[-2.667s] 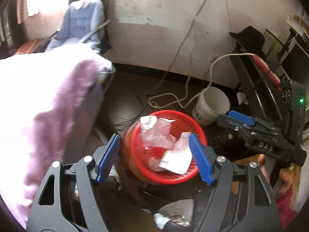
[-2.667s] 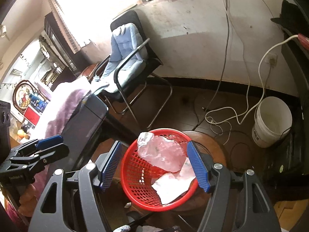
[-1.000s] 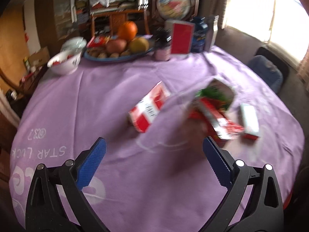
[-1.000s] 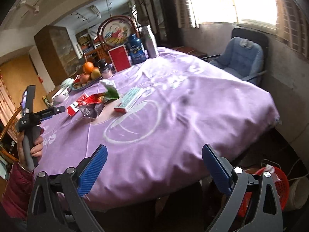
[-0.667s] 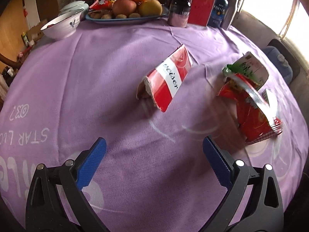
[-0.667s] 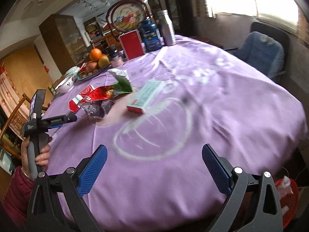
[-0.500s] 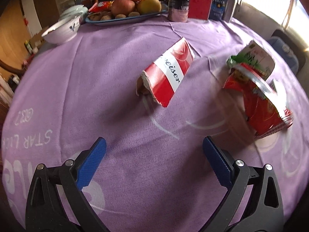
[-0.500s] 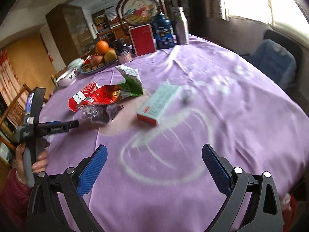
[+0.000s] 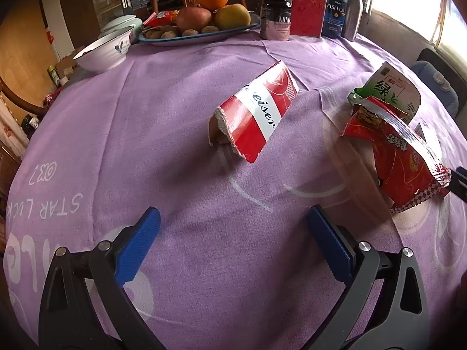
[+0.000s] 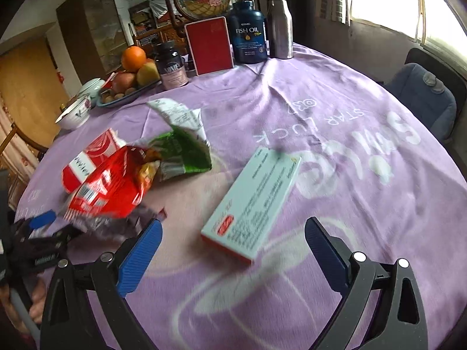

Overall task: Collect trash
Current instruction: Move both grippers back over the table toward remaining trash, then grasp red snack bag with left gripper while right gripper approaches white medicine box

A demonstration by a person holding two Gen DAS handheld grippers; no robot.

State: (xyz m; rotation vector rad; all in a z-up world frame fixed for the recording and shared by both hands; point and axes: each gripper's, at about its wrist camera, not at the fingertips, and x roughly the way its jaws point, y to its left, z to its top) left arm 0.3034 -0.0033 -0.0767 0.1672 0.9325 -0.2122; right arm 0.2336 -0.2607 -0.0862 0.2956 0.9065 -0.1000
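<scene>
On the purple tablecloth (image 9: 151, 110) lies a torn red-and-white carton (image 9: 256, 116), just ahead of my open left gripper (image 9: 233, 245), which holds nothing. To its right are a red snack bag (image 9: 402, 157) and a green-and-white tea pack (image 9: 388, 87). In the right wrist view my open right gripper (image 10: 232, 246) hovers over a pale blue flat box (image 10: 254, 204). Left of it lie the red snack bag (image 10: 111, 186), a green wrapper (image 10: 184, 148), the carton (image 10: 87, 157) and a dark crumpled wrapper (image 10: 116, 221). The left gripper (image 10: 41, 227) shows at the left edge.
At the table's far side stand a fruit plate (image 9: 201, 20), a white bowl (image 9: 102, 49), a dark jar (image 9: 275, 14), a red box (image 9: 306, 8), a fish-oil bottle (image 10: 248, 35) and a steel flask (image 10: 280, 24). A blue chair (image 10: 423, 99) stands beyond the right edge.
Both grippers swung up from the red basket on the floor to the table. The left has closed in on the carton, the right on the pale blue box.
</scene>
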